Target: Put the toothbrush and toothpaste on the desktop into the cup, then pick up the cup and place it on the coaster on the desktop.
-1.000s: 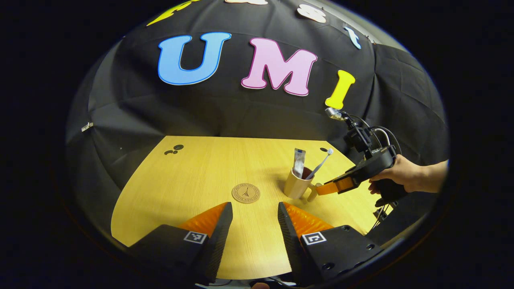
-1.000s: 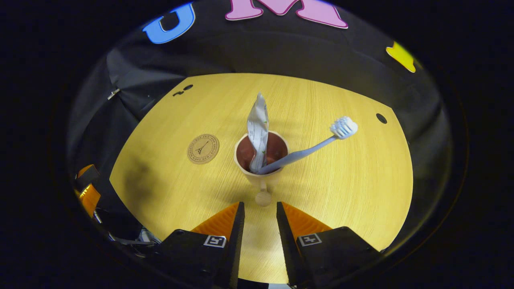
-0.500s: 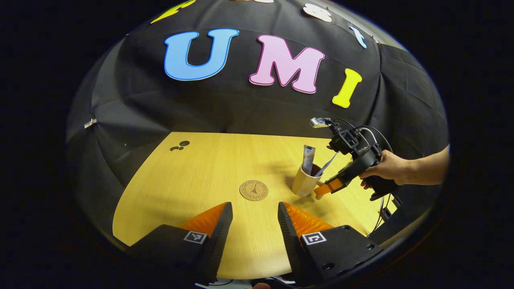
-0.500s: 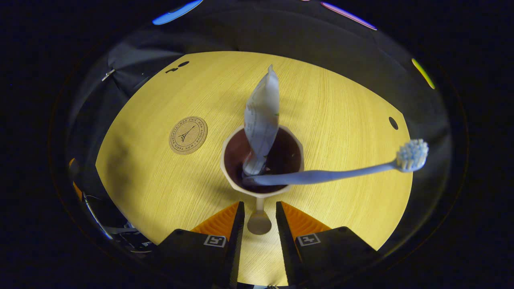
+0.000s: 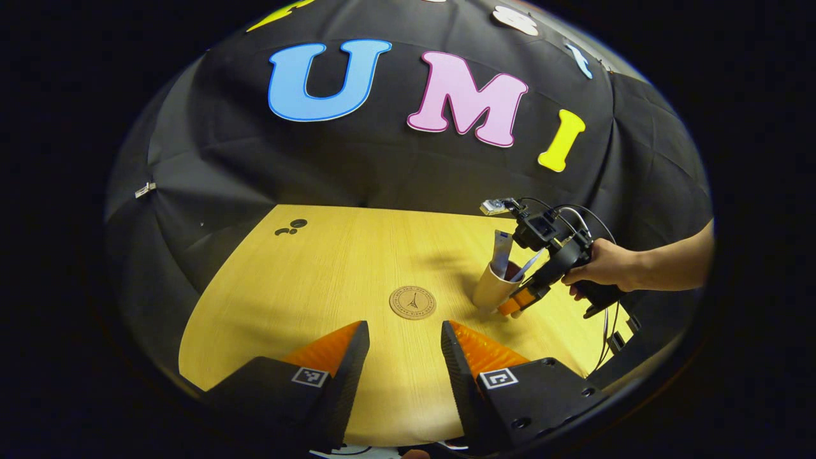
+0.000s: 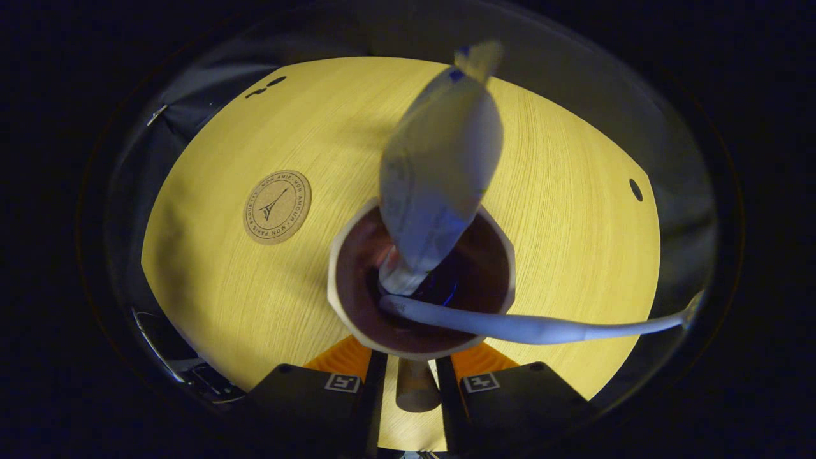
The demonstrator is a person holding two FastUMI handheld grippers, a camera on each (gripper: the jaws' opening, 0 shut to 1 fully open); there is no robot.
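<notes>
Both things in beige cup [image 6: 421, 280]: white toothpaste tube [image 6: 440, 166], pale blue toothbrush [image 6: 529, 326]. Right hand-held gripper [image 6: 411, 382] straddles handle, pinch unclear, for lifting to round cork coaster [image 6: 276, 206]. Left hand-held gripper [image 5: 401, 347] spread, idle above worktop [image 5: 306, 280].

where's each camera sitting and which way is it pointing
Left gripper view: rides on the left gripper, held low at the near table edge, facing across the table toward the booth wall; its own two fingers show at the bottom, and farther off the right gripper and the hand that holds it.
Right gripper view: rides on the right gripper, looking steeply down into the cup, its fingers either side of the cup's handle.
Both show cup, toothpaste, toothbrush, coaster.
</notes>
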